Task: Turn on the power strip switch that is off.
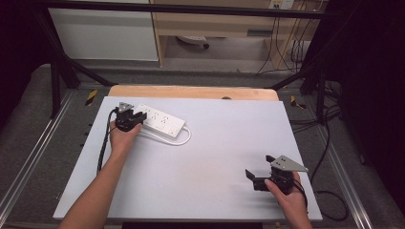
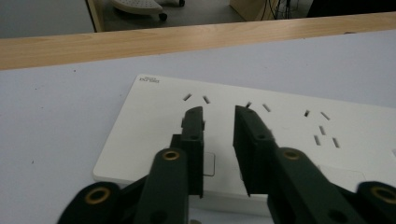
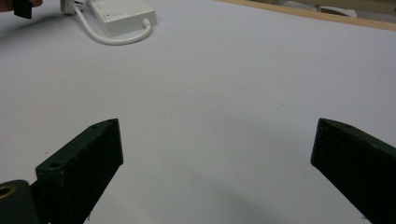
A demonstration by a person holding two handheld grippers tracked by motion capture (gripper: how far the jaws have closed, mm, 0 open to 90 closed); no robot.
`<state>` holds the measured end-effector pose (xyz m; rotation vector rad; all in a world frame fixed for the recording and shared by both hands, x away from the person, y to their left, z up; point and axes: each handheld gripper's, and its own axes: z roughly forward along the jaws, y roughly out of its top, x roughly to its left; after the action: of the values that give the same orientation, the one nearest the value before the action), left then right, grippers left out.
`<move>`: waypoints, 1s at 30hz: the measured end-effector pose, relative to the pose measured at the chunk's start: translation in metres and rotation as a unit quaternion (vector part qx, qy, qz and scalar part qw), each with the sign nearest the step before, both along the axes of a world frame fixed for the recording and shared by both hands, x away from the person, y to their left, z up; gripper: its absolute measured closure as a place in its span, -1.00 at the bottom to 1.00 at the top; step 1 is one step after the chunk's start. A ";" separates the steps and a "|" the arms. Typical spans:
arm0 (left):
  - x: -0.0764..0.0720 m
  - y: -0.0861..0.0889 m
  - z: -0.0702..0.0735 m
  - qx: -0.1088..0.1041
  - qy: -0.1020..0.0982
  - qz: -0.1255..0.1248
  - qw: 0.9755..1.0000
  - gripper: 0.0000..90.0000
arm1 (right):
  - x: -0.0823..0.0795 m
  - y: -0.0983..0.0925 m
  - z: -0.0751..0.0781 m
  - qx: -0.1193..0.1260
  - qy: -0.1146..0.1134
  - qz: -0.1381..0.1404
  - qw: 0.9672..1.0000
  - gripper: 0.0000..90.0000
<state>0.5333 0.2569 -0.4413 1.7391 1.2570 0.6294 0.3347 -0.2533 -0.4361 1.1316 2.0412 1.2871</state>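
The left hand [image 1: 122,138] reaches far-left, its gripper [image 2: 218,122] poised over the white power strip [image 1: 160,121], jaws narrowly apart, gripping nothing. The right gripper [image 1: 258,177] rests near-right, jaws wide apart, empty.

power strip [image 1: 160,120] on table [image 1: 210,157], far left | left tongs [image 1: 135,119] over its near-left end | right tongs [image 1: 259,177] near right, well apart
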 end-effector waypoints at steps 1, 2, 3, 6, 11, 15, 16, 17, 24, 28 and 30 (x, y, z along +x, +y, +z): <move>0.000 0.000 0.000 -0.006 0.000 -0.001 1.000 0.52 | 0.000 0.000 0.000 0.001 0.001 0.000 1.000 -0.94; 0.000 0.000 0.000 -0.010 0.001 -0.004 1.000 0.52 | 0.000 0.000 0.000 0.001 0.001 0.000 1.000 -0.94; 0.000 0.000 0.001 -0.010 0.001 -0.003 1.000 0.47 | 0.000 0.000 0.000 0.000 0.000 0.000 1.000 -0.94; -0.001 -0.001 0.001 -0.012 -0.001 -0.002 1.000 0.27 | 0.000 0.000 0.000 0.000 0.000 0.000 1.000 -0.94; 0.000 -0.004 0.002 -0.017 0.011 -0.002 1.000 -0.11 | 0.000 0.001 0.000 -0.001 -0.001 0.002 1.000 -0.94; 0.001 -0.007 0.004 -0.020 0.016 0.001 1.000 -0.62 | 0.000 0.001 0.000 -0.001 -0.001 0.002 1.000 -0.94; 0.001 -0.008 0.004 -0.023 0.016 0.000 1.000 -0.68 | 0.000 0.001 0.000 -0.001 -0.001 0.002 1.000 -0.94; 0.001 -0.008 0.005 -0.025 0.013 -0.002 1.000 -0.70 | 0.000 0.001 0.000 -0.002 -0.001 0.002 1.000 -0.94; -0.002 -0.013 0.010 -0.035 -0.001 -0.019 0.999 -0.76 | 0.000 0.001 0.000 -0.002 -0.002 0.003 1.000 -0.94; -0.004 -0.015 0.013 -0.033 -0.003 -0.025 0.999 -0.76 | 0.000 0.002 0.000 -0.001 -0.002 0.003 1.000 -0.94; -0.005 -0.016 0.015 -0.035 -0.004 -0.025 0.999 -0.76 | 0.000 0.002 0.001 0.000 -0.001 0.004 1.000 -0.94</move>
<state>0.5285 0.2409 -0.4264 1.7040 1.2125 0.5566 0.3349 -0.2516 -0.4356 1.1232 2.0457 1.2911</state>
